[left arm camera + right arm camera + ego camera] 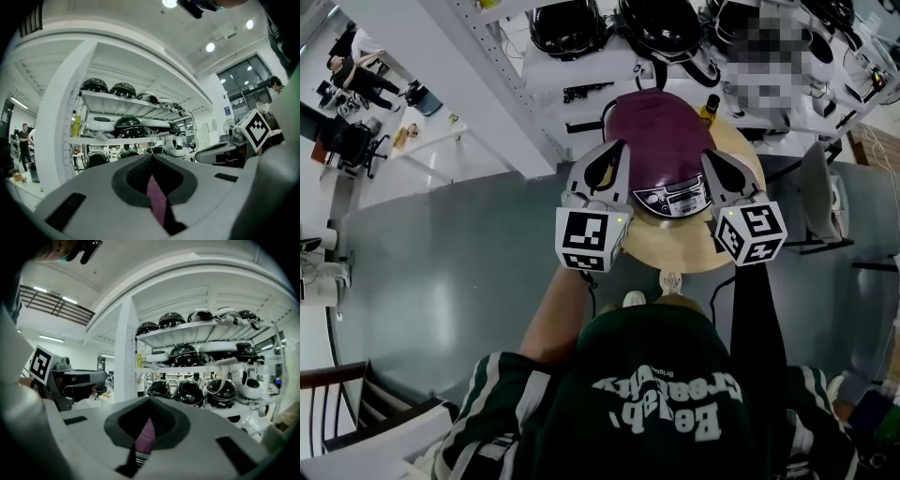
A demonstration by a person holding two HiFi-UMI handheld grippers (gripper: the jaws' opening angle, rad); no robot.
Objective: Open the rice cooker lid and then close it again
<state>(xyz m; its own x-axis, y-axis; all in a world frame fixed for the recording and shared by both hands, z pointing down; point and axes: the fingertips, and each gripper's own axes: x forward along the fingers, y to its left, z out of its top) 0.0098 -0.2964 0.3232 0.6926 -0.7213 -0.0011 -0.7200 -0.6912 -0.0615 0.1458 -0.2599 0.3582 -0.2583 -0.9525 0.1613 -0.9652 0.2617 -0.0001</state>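
A purple rice cooker point(661, 141) with its lid down and a grey control panel point(675, 199) at the front sits on a round wooden table point(675, 251). My left gripper point(617, 147) hangs at the cooker's left flank and my right gripper point(710, 155) at its right flank, both pointing away from me. In the left gripper view the jaws point(152, 157) meet at the tips with nothing between them, and a sliver of purple lid point(157, 199) shows through the gap below. The right gripper view shows the same: tips point(150, 400) together, purple lid point(145, 437) underneath.
White shelves full of helmets point(183, 352) stand just behind the table, with a white pillar point(478, 84) to the left. A grey chair point(820, 187) is at the table's right. Grey floor surrounds the table, and a person stands far off at the left point(23, 140).
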